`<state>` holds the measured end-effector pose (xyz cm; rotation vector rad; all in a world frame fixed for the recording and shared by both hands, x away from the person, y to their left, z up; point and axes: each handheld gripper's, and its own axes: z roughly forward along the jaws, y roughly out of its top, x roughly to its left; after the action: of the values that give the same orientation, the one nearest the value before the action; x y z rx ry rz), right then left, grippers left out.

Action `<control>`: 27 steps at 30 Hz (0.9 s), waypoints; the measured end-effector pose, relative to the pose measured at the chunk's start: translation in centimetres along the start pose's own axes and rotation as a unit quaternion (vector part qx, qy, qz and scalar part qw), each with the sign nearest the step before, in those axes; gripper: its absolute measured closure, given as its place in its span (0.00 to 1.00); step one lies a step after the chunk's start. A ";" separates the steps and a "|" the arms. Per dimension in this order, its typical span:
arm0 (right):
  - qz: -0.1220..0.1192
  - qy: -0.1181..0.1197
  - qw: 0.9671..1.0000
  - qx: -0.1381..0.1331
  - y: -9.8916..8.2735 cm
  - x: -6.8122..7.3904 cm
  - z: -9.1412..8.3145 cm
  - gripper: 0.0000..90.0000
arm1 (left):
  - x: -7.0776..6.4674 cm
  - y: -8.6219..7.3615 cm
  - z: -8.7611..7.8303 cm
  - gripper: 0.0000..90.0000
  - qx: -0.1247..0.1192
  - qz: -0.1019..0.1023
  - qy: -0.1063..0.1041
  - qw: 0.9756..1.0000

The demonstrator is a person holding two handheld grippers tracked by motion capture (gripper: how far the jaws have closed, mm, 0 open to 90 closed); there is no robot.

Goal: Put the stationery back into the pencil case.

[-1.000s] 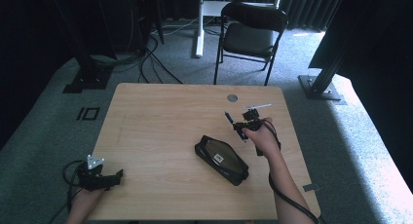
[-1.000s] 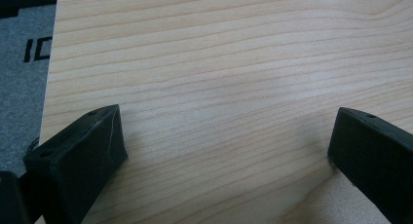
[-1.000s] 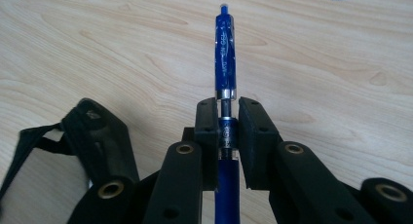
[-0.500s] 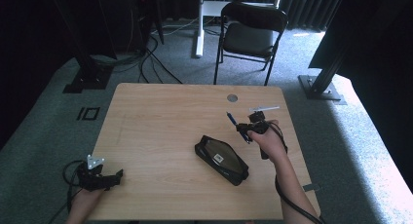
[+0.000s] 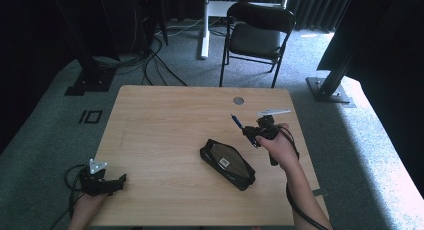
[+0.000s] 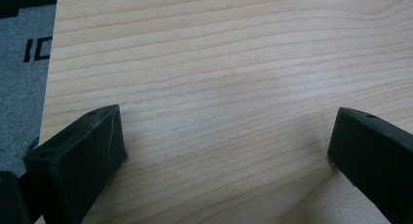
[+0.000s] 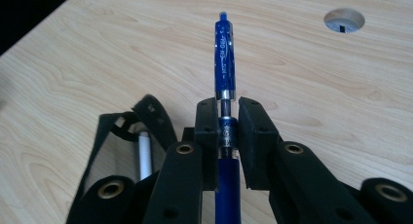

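Right gripper (image 7: pixel 228 131) clamps a blue pen (image 7: pixel 225 53) at mid-barrel, held above the table (image 5: pixel 165 120), just beyond the black pouch (image 5: pixel 227 163). Pouch lies open near table centre; a white stick-like item (image 7: pixel 144 156) shows inside. Left gripper (image 6: pixel 224 151), jaws wide apart and empty, rests at the near left corner.

Likely step: pen into pouch. Judgement: line the barrel up with the pouch's long opening, lower it flat, then release. Left gripper could pin the pouch if it slides.
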<state>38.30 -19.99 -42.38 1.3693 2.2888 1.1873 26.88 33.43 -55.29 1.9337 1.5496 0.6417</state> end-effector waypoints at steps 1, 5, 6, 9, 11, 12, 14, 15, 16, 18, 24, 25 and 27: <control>-0.002 0.000 1.000 0.000 0.0 0.1 -0.1 0.88 | 0.0 0.0 0.0 0.00 0.000 0.000 0.000 1.000; -0.005 0.010 1.000 -0.006 0.0 0.6 -0.4 0.88 | 0.0 0.0 0.0 0.00 0.000 0.000 0.000 1.000; -0.007 0.010 1.000 -0.008 0.0 0.7 -0.5 0.88 | 0.0 0.0 0.0 0.00 0.000 0.000 0.000 1.000; -0.022 0.003 1.000 -0.011 0.1 1.4 -0.9 0.88 | 0.0 0.0 0.0 0.00 0.000 0.000 0.000 1.000; -0.026 0.009 0.999 -0.018 0.3 1.9 -1.1 0.88 | 0.0 0.0 0.0 0.00 0.000 0.000 0.000 1.000; -0.033 0.011 0.999 -0.018 0.3 2.2 -1.2 0.88 | 0.0 0.0 0.0 0.00 0.000 0.000 0.000 1.000; -0.036 0.016 0.999 -0.021 0.5 2.6 -1.3 0.88 | 0.0 0.0 0.0 0.00 0.000 0.000 0.000 1.000; -0.036 0.016 0.999 -0.021 0.5 2.6 -1.3 0.88 | 0.0 0.0 0.0 0.00 0.000 0.000 0.000 1.000; -0.040 0.026 0.999 -0.022 0.6 3.1 -1.5 0.88 | 0.0 0.0 0.0 0.00 0.000 0.001 0.000 1.000; -0.045 0.031 0.998 -0.021 0.6 3.5 -1.6 0.88 | 0.0 0.0 0.0 0.00 0.000 0.001 0.000 1.000; -0.055 0.049 0.997 -0.022 0.6 4.6 -1.6 0.88 | 0.0 0.0 0.0 0.00 0.000 0.001 0.000 1.000; -0.056 0.051 0.997 -0.022 0.5 4.7 -1.6 0.88 | 0.0 0.0 0.0 0.00 0.000 0.000 0.000 1.000; -0.057 0.055 0.997 -0.022 0.4 4.9 -1.5 0.88 | 0.0 0.0 0.0 0.00 0.000 0.000 0.000 1.000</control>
<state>35.11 -16.68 -40.12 1.1693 2.3646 1.2988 26.88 33.44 -55.29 1.9333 1.5489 0.6426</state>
